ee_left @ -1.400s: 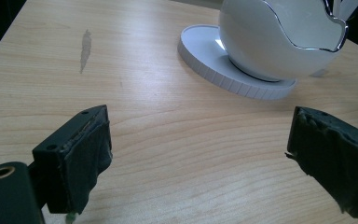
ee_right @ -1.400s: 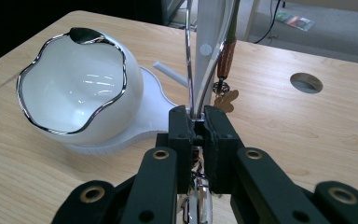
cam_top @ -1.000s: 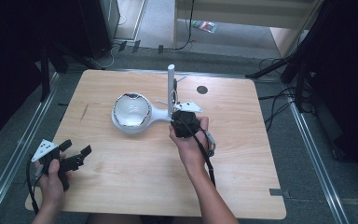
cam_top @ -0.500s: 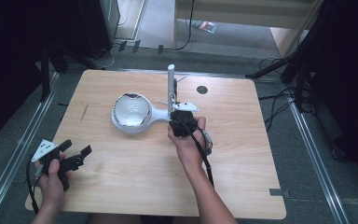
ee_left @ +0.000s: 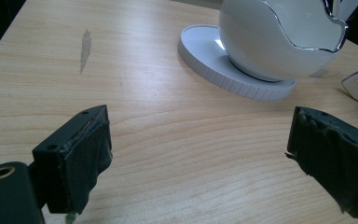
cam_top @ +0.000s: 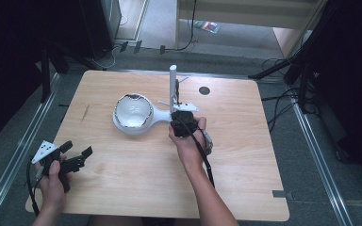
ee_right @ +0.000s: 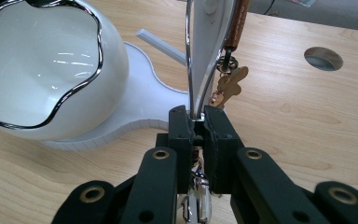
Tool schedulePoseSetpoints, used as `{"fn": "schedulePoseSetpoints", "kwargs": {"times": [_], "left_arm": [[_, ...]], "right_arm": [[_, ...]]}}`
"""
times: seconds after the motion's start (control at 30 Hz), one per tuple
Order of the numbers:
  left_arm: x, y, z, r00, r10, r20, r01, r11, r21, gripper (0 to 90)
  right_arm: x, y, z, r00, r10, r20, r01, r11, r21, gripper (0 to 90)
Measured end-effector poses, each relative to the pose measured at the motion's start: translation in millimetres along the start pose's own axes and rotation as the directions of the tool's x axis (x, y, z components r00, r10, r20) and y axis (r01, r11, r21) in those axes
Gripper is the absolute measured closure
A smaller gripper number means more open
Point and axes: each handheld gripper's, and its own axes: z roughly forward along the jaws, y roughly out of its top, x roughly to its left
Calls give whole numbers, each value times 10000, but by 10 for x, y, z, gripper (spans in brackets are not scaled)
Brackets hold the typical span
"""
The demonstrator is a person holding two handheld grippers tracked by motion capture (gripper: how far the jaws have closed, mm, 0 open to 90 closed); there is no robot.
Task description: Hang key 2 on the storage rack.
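The right tongs are pinched on what looks like a metal key ring at the foot of the upright white stand, directly ahead, while the left tongs sit spread near the desk corner.

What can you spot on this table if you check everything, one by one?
Surface: light wooden table, with a round hole and a grey smudge.
Job's things: white bowl with a wavy chrome rim on a white stand with an upright post; brown strap with a brass charm hanging from the post.
Clutter: thin white stick by the post.
Grippers: right gripper shut on a small shiny metal piece; left gripper open.
Cables: black gripper cable; floor cables.
Surroundings: grey floor, metal rails.
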Motion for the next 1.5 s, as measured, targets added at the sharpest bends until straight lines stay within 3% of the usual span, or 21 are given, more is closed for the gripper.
{"fn": "schedulePoseSetpoints", "kwargs": {"times": [0.6,0.93,1.03,1.2,1.4,1.5], "left_arm": [[0,0,1,10000,-4,0,4,10000,0,69],[0,0,1,10000,-14,2,14,10000,-4,69],[0,0,0,10000,-3,5,3,10000,-3,69],[0,0,0,10000,4,1,-4,10000,2,69],[-2,0,2,10000,13,-1,-13,10000,-5,69],[-5,0,3,10000,16,-6,-16,10000,-11,69]], "right_arm": [[-1,-42,206,9996,-76,282,80,9999,-139,835],[-18,-56,316,9998,-18,210,23,9998,-201,819],[-51,-48,303,9997,88,210,-80,9991,-405,721],[-82,-24,258,9995,45,-315,-66,9976,-690,566],[-82,-12,172,9969,-241,-745,179,9964,-828,446],[-77,5,88,9967,-140,-801,64,9955,-950,399]]}}
